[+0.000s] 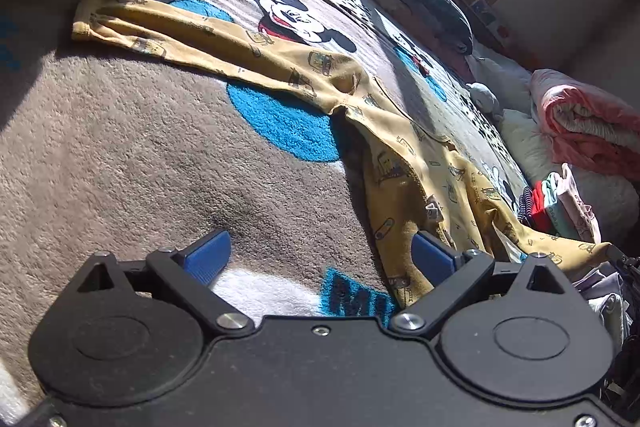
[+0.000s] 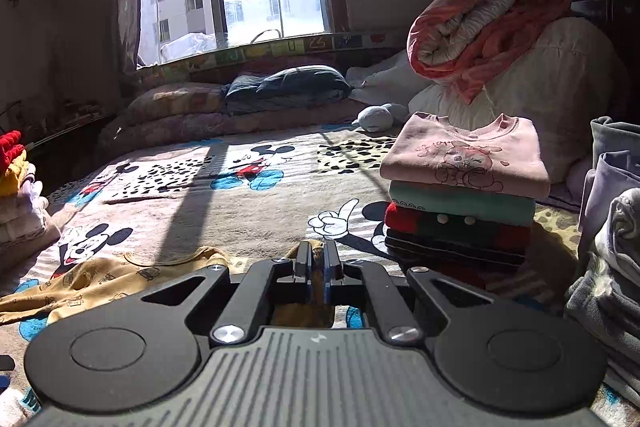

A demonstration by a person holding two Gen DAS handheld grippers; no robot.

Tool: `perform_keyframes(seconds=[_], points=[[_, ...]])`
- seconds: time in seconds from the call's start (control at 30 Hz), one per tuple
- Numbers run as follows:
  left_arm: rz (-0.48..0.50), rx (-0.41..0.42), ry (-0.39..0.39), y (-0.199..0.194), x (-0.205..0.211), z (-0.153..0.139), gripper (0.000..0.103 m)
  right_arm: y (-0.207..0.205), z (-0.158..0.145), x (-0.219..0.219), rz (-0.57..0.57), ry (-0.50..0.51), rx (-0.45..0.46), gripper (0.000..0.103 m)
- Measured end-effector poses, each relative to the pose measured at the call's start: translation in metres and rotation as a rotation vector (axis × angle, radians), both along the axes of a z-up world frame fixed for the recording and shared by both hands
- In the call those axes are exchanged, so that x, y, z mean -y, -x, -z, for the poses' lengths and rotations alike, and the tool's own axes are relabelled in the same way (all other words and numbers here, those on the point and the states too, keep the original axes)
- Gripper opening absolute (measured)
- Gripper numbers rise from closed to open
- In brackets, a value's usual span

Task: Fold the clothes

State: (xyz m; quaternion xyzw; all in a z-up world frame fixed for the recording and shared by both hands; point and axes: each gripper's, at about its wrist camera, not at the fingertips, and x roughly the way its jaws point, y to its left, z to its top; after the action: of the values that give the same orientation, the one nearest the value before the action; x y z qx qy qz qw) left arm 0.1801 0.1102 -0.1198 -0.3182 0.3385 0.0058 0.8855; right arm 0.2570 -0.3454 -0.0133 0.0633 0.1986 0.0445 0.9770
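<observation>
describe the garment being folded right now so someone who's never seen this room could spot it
On the grey Mickey Mouse blanket lies the mustard-yellow top printed with small vehicles, one sleeve stretched out. Unlike the folded stack nearby, it lies unfolded, one end pinched in the right claw.

1. The yellow garment (image 1: 280, 63) is running under the left gripper (image 1: 320, 259), so its lower hem is getting hidden by the black body
2. The bit pinched in the right gripper (image 2: 318, 263) is mostly getting covered by the fingers
3. The grey clothes pile (image 2: 612, 247) is getting cut off by the right edge
4. The print on the pink top (image 2: 464, 159) is looking too small to read
</observation>
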Motion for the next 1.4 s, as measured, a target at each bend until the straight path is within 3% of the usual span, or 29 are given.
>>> perform_keyframes(seconds=[0.23,0.57,0.63,0.73,0.8,0.9,1.03,1.1,1.27,1.33,1.4], points=[[0.018,0.001,-0.043,-0.005,0.006,0.001,0.102,-0.035,0.010,0.034,0.060,0.038,-0.059,0.007],[0.036,0.008,-0.133,-0.011,0.016,0.002,0.102,-0.078,0.062,0.063,0.137,0.072,-0.223,0.007],[0.038,0.012,-0.149,-0.011,0.018,0.003,0.102,-0.089,0.077,0.071,0.175,0.062,-0.300,0.008],[0.040,0.018,-0.164,-0.011,0.019,0.003,0.102,-0.091,0.092,0.074,0.256,0.089,-0.357,0.026],[0.041,0.021,-0.166,-0.010,0.018,0.003,0.102,-0.077,0.092,0.071,0.251,0.054,-0.333,0.033],[0.033,0.027,-0.159,-0.009,0.018,0.002,0.102,-0.056,0.092,0.066,0.242,0.001,-0.295,0.034],[0.017,0.042,-0.151,-0.007,0.018,0.000,0.101,-0.006,0.091,0.042,0.138,-0.225,-0.251,0.039],[0.018,0.061,-0.143,-0.005,0.021,-0.002,0.099,0.019,0.094,0.024,0.095,-0.290,-0.242,0.039],[0.068,0.123,-0.137,0.001,0.039,-0.011,0.083,0.062,0.109,-0.018,-0.036,-0.489,-0.259,0.039],[0.101,0.148,-0.148,0.004,0.050,-0.015,0.074,0.068,0.119,-0.034,-0.062,-0.498,-0.290,0.040],[0.143,0.171,-0.174,0.007,0.064,-0.019,0.073,0.073,0.128,-0.044,-0.068,-0.511,-0.319,0.040]])
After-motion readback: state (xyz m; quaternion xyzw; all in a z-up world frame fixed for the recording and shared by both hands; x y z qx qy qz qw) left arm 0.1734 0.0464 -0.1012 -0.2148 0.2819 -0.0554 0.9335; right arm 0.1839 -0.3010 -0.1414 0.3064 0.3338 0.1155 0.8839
